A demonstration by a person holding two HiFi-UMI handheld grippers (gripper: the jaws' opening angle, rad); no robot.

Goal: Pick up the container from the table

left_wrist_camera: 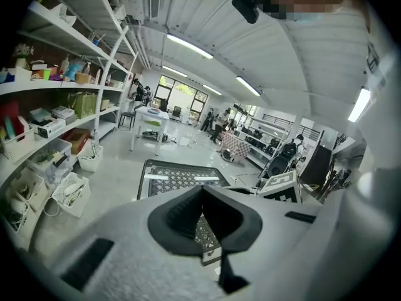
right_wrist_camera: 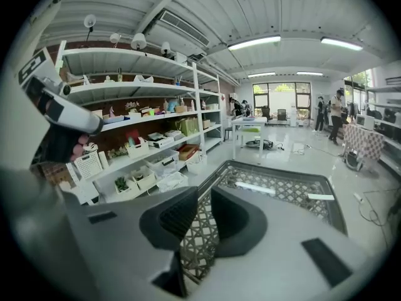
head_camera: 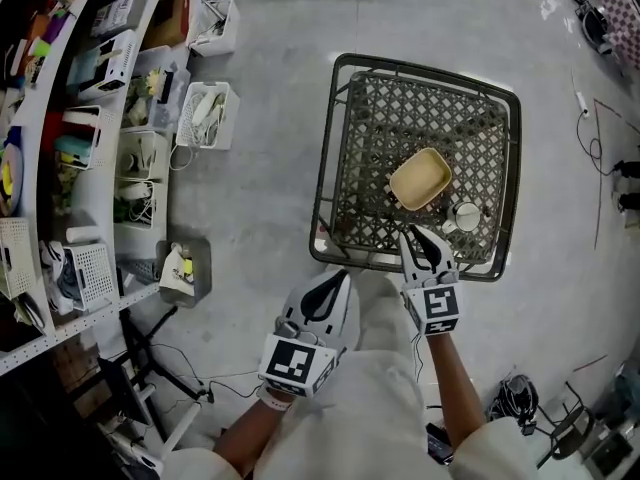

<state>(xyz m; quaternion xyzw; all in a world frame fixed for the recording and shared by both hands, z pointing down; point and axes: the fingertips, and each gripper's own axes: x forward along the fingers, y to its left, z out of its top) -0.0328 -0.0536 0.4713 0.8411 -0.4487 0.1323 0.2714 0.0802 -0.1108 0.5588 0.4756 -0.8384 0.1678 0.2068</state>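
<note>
A tan square container (head_camera: 420, 179) sits open side up on the dark metal lattice table (head_camera: 350, 158), right of the table's middle. A small white round object (head_camera: 466, 216) lies just beside it, nearer to me. My right gripper (head_camera: 427, 236) hangs over the table's near edge, a short way from the container, its jaws a narrow gap apart and empty. My left gripper (head_camera: 330, 280) is below the table's near edge, shut on nothing. The left gripper view shows its pads (left_wrist_camera: 178, 215) meeting over the table (left_wrist_camera: 169, 175). The right gripper view shows the right gripper (right_wrist_camera: 205, 196) above the lattice (right_wrist_camera: 276, 187); the container is out of its sight.
Shelves (head_camera: 60, 138) full of bins and boxes line the left side. White baskets (head_camera: 205, 115) stand on the floor beside them. A dark bag (head_camera: 515, 398) lies on the floor at lower right, and cables (head_camera: 597, 158) run at the right.
</note>
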